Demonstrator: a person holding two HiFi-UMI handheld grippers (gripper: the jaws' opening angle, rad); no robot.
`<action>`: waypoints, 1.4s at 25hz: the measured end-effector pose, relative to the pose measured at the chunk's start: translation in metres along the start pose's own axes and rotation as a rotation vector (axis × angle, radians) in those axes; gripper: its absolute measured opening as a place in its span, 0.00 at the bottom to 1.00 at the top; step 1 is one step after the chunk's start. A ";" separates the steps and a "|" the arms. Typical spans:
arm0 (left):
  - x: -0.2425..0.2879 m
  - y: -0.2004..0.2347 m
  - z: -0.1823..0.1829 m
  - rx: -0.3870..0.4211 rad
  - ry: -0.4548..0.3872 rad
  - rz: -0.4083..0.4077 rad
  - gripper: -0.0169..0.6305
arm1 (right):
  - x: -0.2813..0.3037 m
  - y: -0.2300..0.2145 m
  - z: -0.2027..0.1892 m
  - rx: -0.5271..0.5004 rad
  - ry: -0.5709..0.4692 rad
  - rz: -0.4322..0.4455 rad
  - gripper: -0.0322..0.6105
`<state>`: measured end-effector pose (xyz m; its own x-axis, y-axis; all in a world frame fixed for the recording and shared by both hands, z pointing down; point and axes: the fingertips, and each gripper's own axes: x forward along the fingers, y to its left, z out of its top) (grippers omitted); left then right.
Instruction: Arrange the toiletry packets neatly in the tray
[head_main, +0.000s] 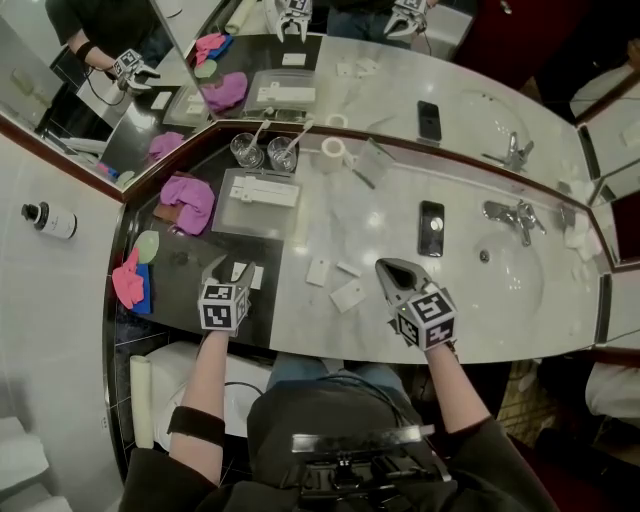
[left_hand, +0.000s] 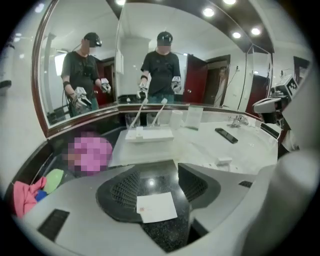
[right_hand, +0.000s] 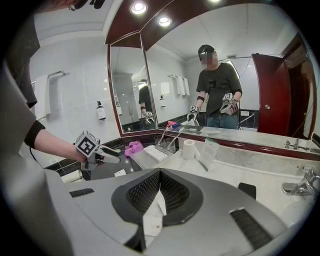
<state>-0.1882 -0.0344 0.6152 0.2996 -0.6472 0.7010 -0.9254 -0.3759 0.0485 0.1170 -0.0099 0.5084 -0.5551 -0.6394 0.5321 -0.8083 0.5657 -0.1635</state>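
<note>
Collecting packets | left tongs (left_hand: 160, 182) apart above white packet (left_hand: 156, 207) lying on dark counter (head_main: 185, 268) | right tongs (right_hand: 159, 192) pinched on second packet (right_hand: 151, 222) | next (likely): carry it to clear tray (head_main: 250, 220), lay flat

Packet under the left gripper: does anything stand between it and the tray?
Nothing visible: the packet lies on the dark counter below the open left gripper, with only bare counter ahead up to the tray.
</note>
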 end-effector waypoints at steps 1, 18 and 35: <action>-0.007 -0.002 0.012 0.010 -0.032 0.000 0.36 | 0.000 0.001 0.004 -0.001 -0.006 0.003 0.07; -0.102 -0.056 0.142 0.070 -0.402 -0.107 0.03 | 0.001 0.006 0.059 -0.017 -0.133 0.014 0.07; -0.077 -0.061 0.127 -0.024 -0.344 -0.096 0.03 | 0.004 -0.006 0.056 -0.039 -0.117 0.017 0.07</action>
<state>-0.1257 -0.0461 0.4678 0.4419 -0.7970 0.4117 -0.8934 -0.4325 0.1217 0.1085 -0.0447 0.4649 -0.5893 -0.6851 0.4283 -0.7919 0.5948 -0.1382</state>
